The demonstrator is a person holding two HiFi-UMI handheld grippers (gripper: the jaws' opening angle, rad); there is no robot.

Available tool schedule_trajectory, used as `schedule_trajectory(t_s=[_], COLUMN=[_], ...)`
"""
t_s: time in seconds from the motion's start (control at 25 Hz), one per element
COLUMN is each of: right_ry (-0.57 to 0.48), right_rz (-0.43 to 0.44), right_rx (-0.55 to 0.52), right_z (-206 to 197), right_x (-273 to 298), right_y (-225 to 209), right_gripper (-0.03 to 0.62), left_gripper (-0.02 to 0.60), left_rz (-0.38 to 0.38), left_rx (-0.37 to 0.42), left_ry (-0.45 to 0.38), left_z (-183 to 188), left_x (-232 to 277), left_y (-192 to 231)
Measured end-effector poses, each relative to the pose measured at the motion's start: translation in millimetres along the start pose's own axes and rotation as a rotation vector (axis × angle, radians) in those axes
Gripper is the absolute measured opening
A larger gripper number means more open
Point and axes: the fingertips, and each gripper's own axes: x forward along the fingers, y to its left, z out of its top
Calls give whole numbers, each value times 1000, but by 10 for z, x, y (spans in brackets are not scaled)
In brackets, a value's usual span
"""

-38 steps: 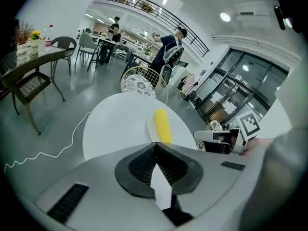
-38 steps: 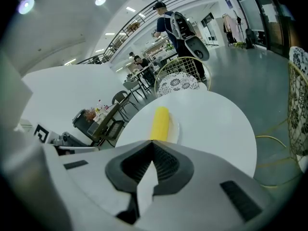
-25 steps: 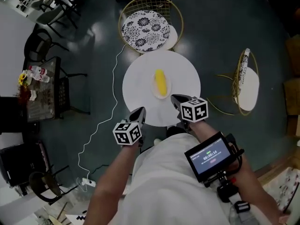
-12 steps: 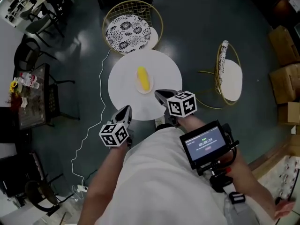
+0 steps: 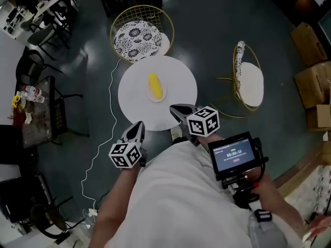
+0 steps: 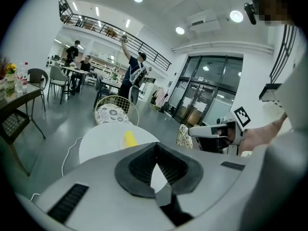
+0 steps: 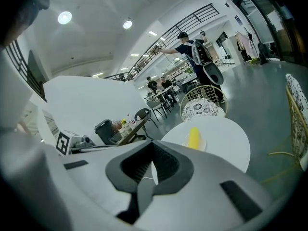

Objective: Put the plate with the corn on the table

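A yellow corn cob point(image 5: 154, 86) lies on a small white plate point(image 5: 156, 95) near the middle of the round white table point(image 5: 178, 84). It also shows as the corn point(image 6: 129, 138) in the left gripper view and the corn point(image 7: 194, 137) on the plate point(image 7: 201, 144) in the right gripper view. My left gripper point(image 5: 138, 124) hangs at the table's near left edge, shut and empty. My right gripper point(image 5: 174, 109) is over the near edge, also shut with nothing in it. Both are well short of the plate.
A gold wire chair with a patterned cushion point(image 5: 136, 35) stands behind the table, and another gold chair point(image 5: 249, 83) stands to its right. A white cable point(image 5: 106, 133) runs over the dark floor. A side table with bottles point(image 5: 28, 110) is at the left, cardboard boxes point(image 5: 310, 40) at the right.
The head view has swung, so the table sits further left in the picture. Both grippers stay shut by the table's near edge. The plate and corn have not moved on the table.
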Motion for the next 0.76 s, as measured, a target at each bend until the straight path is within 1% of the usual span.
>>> schedule_trajectory(t_s=[0.2, 0.52, 0.76], right_ry=[-25, -24, -28], right_rz=[4, -14, -21], right_rx=[4, 10, 9], right_z=[-113, -285, -405], right_x=[-143, -269, -362], right_y=[96, 141, 295], right_gripper=[8, 8, 8], left_gripper=[6, 6, 5], left_rz=[-6, -8, -10], left_rx=[1, -14, -22], left_ry=[4, 5, 7], left_z=[-86, -219, -332], left_x=[-78, -203, -378], left_y=[-93, -193, -242])
